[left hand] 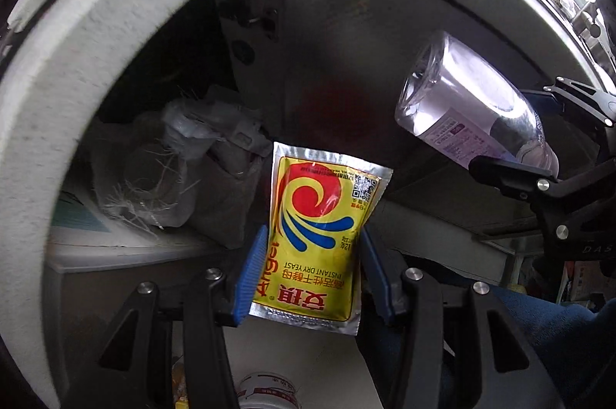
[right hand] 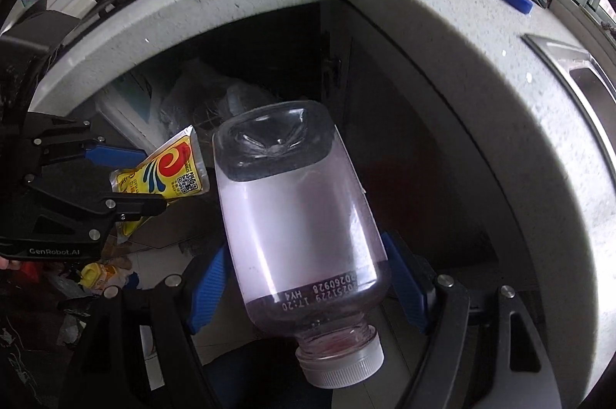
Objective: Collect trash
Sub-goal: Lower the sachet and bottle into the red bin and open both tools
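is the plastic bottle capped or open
Capped. The clear plastic bottle, held between the right gripper's blue fingers, has its white screw cap on, nearest the camera.

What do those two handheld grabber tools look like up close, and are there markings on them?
Both are black angular linkage frames with silver round bolts. The left gripper and right gripper each carry two ribbed blue finger pads. White lettering reading GenRobot.AI marks the left gripper's body. No cables show.
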Motion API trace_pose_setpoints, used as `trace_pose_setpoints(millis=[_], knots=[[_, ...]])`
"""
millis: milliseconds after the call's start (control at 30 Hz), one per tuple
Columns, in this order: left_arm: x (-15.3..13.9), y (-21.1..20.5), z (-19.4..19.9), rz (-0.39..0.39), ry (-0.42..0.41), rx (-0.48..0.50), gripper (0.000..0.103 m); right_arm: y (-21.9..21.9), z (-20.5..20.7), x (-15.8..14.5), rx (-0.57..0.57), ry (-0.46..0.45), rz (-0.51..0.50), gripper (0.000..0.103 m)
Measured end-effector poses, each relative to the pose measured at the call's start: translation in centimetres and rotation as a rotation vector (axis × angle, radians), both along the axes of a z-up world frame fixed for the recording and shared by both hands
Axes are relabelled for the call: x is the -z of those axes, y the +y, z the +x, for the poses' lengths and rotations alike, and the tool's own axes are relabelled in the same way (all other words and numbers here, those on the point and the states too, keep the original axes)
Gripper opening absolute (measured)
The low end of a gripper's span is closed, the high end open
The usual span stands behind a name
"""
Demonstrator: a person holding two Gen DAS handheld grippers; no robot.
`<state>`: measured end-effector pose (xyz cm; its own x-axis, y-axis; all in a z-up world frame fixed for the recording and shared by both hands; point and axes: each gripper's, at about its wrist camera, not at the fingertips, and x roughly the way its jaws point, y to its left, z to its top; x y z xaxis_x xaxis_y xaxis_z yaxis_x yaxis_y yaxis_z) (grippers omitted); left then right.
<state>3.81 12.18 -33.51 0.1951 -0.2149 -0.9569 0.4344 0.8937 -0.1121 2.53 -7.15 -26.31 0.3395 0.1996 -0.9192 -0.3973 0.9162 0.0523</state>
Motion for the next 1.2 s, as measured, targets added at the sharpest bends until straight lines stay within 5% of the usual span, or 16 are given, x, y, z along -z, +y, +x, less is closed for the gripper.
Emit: trace_pose_setpoints(millis=[267, 533, 600, 667, 1200], knots=[[9.8, -2.0, 2.5, -0.032, -0.001, 0.05, 0.049, -0.3, 2.7, 9.3, 0.045, -0.007, -0.048, 0.075], [15.4, -4.0, 5.3, -0.033, -0.017, 0.101, 0.057, -0.4, 4.7, 14.7, 0.101, 0.002, -0.047, 0.075], [15.7, -4.3, 5.5, -0.037, -0.046, 0.11, 0.08, -1.2, 4.6, 15.4, 0.11, 0.004, -0.048, 0.075], [16.0, -4.5, 5.7, -0.025, -0.059, 0.116, 0.089, -1.2, 4.9, 16.0, 0.115, 0.006, -0.05, 0.075], [13.9, -0.8, 4.9, 0.028, -0.024, -0.02, 0.089, 0.6, 5.5, 15.1, -0.019, 0.063, -0.025, 0.075]])
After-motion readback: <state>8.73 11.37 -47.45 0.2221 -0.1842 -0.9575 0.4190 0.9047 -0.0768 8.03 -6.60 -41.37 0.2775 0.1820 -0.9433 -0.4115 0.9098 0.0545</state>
